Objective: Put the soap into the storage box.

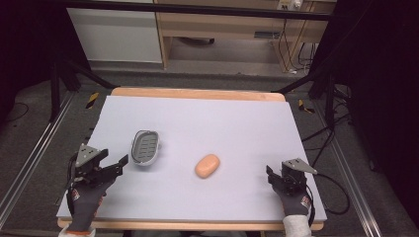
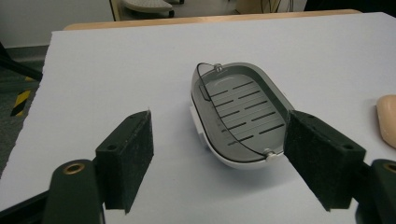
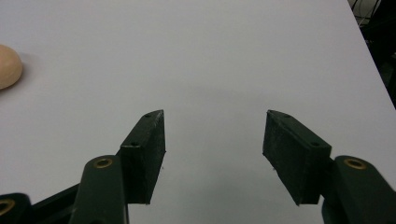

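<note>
Left tongs [image 1: 120, 163] gape released just short of the soap dish [image 1: 146, 147], aimed at it; right tongs [image 1: 269, 174] wait released, well beyond the soap [image 1: 207, 166].

— What stood behind the desk [image 1: 197, 94]?
— A wooden cabinet [image 1: 232, 24], a white panel [image 1: 116, 34] left of it.
— And the floor [image 1: 29, 143]?
— Grey, with metal rails [image 1: 34, 153] flanking the desk.

A grey soap dish [image 1: 146, 146] with a slotted drain tray and a clear hinged rim lies flat and empty on the white tabletop, long axis running twelve to six. A peach oval soap bar [image 1: 207, 166] lies apart at its four o'clock.
</note>
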Available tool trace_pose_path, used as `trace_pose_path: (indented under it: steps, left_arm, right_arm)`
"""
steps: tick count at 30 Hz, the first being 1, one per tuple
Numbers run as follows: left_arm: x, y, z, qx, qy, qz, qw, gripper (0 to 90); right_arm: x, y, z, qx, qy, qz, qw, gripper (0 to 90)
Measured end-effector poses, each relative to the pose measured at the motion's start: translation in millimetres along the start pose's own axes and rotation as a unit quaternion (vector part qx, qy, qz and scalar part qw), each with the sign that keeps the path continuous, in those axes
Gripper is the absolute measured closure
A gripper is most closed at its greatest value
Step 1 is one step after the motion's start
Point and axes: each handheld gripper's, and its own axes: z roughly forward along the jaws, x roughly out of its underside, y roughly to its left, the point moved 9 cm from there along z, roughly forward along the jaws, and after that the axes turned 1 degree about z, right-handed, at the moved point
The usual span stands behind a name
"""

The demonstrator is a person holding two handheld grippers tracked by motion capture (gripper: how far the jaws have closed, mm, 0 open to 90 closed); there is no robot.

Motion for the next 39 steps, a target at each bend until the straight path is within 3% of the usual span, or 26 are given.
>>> trace_pose_path:
  steps: [13, 27, 39]
  left_arm:
    - [-9.9, -19.5, 2.0, 0.015, -0.001, 0.022, 0.9996, 22.1]
    - [-25.2, -30.5, 5.6, 0.024, -0.001, 0.034, 0.9991, 21.4]
    - [-31.8, -55.7, 21.3, 0.045, 0.003, 0.044, 0.998, 21.0]
  right_arm:
    - [-2.1, 0.3, 0.7, 0.002, -0.002, 0.003, 1.0, 38.5]
    - [-3.9, 4.1, 3.5, -0.004, -0.001, -0.001, 1.0, 37.9]
    - [-3.9, 8.5, 4.9, -0.012, 0.0, -0.012, 0.9999, 37.9]
